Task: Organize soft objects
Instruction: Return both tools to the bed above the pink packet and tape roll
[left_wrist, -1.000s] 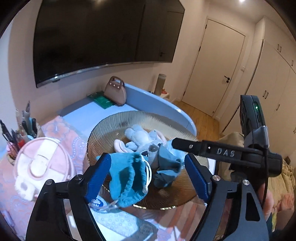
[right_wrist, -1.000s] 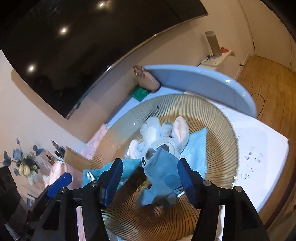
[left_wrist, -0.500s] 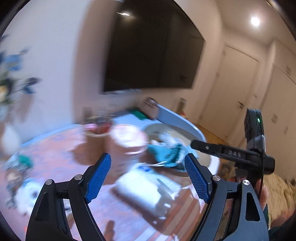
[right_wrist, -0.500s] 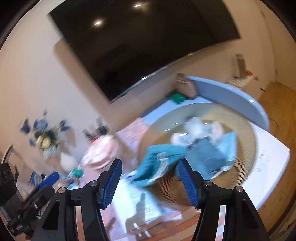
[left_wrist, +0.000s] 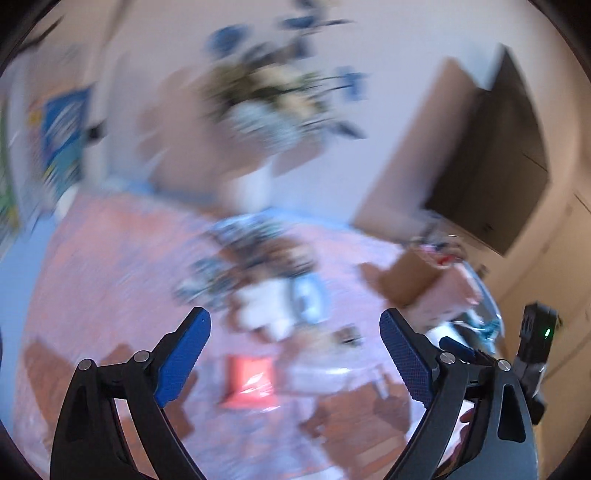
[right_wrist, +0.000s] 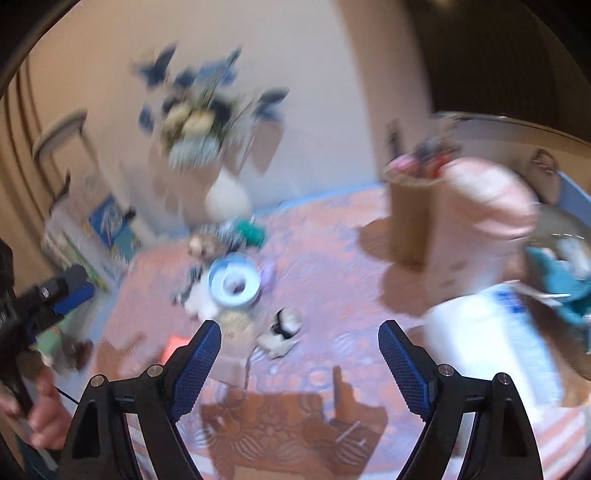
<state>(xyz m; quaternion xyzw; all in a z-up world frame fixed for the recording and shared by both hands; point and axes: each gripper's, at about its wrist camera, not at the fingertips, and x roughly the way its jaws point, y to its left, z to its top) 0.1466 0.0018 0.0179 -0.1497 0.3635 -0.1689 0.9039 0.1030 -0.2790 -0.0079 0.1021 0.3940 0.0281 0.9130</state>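
1. My left hand-held gripper (left_wrist: 293, 356): I am holding it with its jaws spread wide and nothing between the blue pads (left_wrist: 181, 356). It is hanging above the desk (left_wrist: 110, 280), which is wearing a pink patterned cloth.

2. My right hand-held gripper (right_wrist: 299, 360): I am carrying it released as well, jaws apart, gripping nothing, over the same cloth.

3. Red packet (left_wrist: 249, 382): lying flat just beyond my left pads; both views are smearing badly, so detail is escaping me.

4. Small black-and-white soft toy (right_wrist: 281, 330): sitting on the cloth between my right pads and slightly beyond them.

5. Pale blue ring-shaped soft item (right_wrist: 233, 284): resting further back, touching a white plush lump (right_wrist: 197, 301) on its left.

6. White pack (right_wrist: 491, 343): lying to the right of my right hand-held gripper, near the desk's edge.

7. Teal cloth pouch (right_wrist: 557, 284): hanging over the rim of a glass dish (right_wrist: 557, 221) at far right; other soft things are sitting in the dish, too blurred to name.

8. Pink round case (right_wrist: 487, 206) and brown pen holder (right_wrist: 412, 218): standing side by side, mid-distance.

9. White vase of blue and cream flowers (right_wrist: 225, 199): standing furthest back, against the wall.
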